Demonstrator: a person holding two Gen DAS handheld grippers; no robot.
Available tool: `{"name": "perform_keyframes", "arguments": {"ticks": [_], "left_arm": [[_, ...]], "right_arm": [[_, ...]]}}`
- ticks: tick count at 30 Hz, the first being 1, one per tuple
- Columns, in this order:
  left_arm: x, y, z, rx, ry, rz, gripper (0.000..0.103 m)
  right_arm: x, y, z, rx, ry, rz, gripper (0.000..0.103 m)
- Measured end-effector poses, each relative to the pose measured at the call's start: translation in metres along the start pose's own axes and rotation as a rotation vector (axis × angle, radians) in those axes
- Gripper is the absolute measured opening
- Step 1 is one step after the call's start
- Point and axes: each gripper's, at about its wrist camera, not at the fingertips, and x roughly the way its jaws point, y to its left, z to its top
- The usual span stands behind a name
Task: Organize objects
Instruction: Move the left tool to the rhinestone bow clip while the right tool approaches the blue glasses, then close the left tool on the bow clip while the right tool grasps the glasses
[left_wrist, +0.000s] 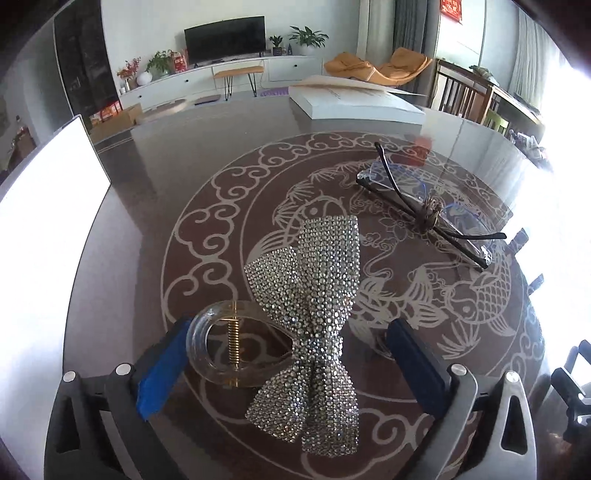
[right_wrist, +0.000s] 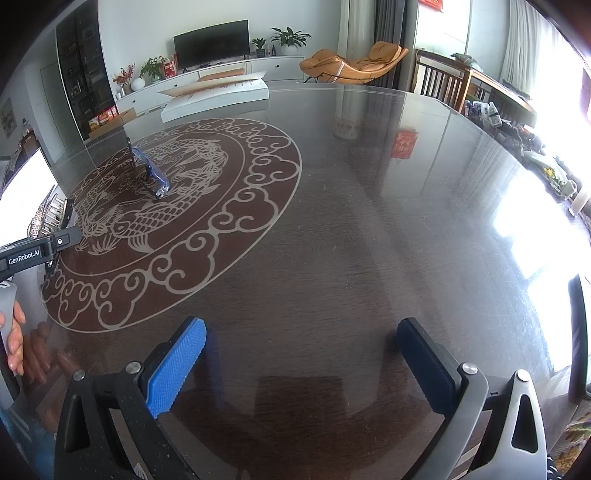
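- Hair clip (left_wrist: 303, 332), a rhinestone bow on a clear plastic claw with a gold spring, sits between the spread fingers of the left gripper (left_wrist: 291, 369), in the left wrist view.
- The clear claw ring touches or nearly touches the left blue pad (left_wrist: 162, 373); the right dark pad (left_wrist: 417, 365) stands apart from the bow, with a strip of table showing between them.
- Left jaws are wide apart, not clamped on the clip. Whether the clip rests on the table or hangs against the left pad, I cannot tell.
- The lower tails of the bow reach down toward the camera; the underside of the claw is hidden behind the bow.
- Glasses (left_wrist: 424, 206) lie beyond the clip to the right on the table (left_wrist: 155, 177), arms crossed, a small knotted band at the crossing. Same glasses (right_wrist: 149, 171) show far left in the right wrist view, small and hard to read.
- Both lie on the round fish and cloud pattern (left_wrist: 207, 236) of the glossy dark tabletop.
- White box (left_wrist: 354, 99) with a raised flap sits at the far edge of the table, well apart from the clip.
- Right gripper (right_wrist: 299, 362) hovers over bare table, jaws released and wide, nothing between them.
- Left edge of the right wrist view: the other gripper's black body and the person's fingers (right_wrist: 14, 343), cut off by the frame; a sparkle of rhinestones there is too squeezed to make out.
- Strong window glare washes out the right side of both views.
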Motion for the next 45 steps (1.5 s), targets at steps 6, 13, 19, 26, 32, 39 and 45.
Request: {"name": "perform_keyframes", "arguments": {"ticks": [6, 13, 19, 26, 32, 39, 45], "left_arm": [[0.004, 0.001, 0.0, -0.003, -0.002, 0.002, 0.103], [0.004, 0.001, -0.001, -0.004, -0.003, 0.002, 0.103], [0.004, 0.001, -0.003, -0.005, -0.003, 0.002, 0.103], [0.004, 0.001, -0.003, -0.005, -0.003, 0.002, 0.103], [0.003, 0.002, -0.004, -0.005, -0.003, 0.003, 0.103], [0.003, 0.002, -0.004, -0.005, -0.003, 0.003, 0.103], [-0.001, 0.005, -0.005, -0.006, -0.002, 0.008, 0.103]], "right_arm": [[0.0, 0.0, 0.0, 0.0, 0.0, 0.0, 0.103], [0.001, 0.0, 0.001, -0.001, 0.003, -0.004, 0.103], [0.024, 0.044, 0.034, -0.196, 0.015, 0.135, 0.103], [0.085, 0.121, 0.121, -0.337, 0.026, 0.23, 0.095], [0.089, 0.134, 0.141, -0.341, 0.017, 0.252, 0.027], [0.044, 0.067, 0.075, -0.207, -0.02, 0.141, 0.027], [0.02, 0.036, 0.037, -0.109, -0.053, 0.084, 0.045]]}}
